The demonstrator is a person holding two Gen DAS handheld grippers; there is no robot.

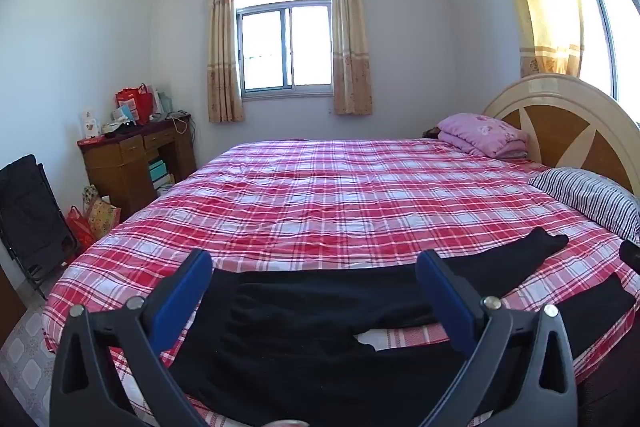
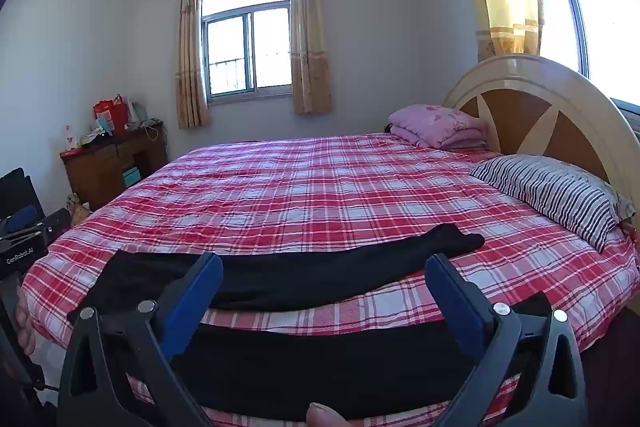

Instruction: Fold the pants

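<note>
Your pants [image 1: 304,323] run under the left gripper [image 1: 316,267] in the left wrist view, so the waist end is covered by its arms and cut off at the bottom edge. In the right wrist view, the near leg [image 2: 320,359] disappears behind the right gripper [image 2: 324,271] on both sides. The clutter on the desk [image 1: 132,151] is too small for you to identify. The striped pillow [image 1: 592,199] is clipped by the right edge.
</note>
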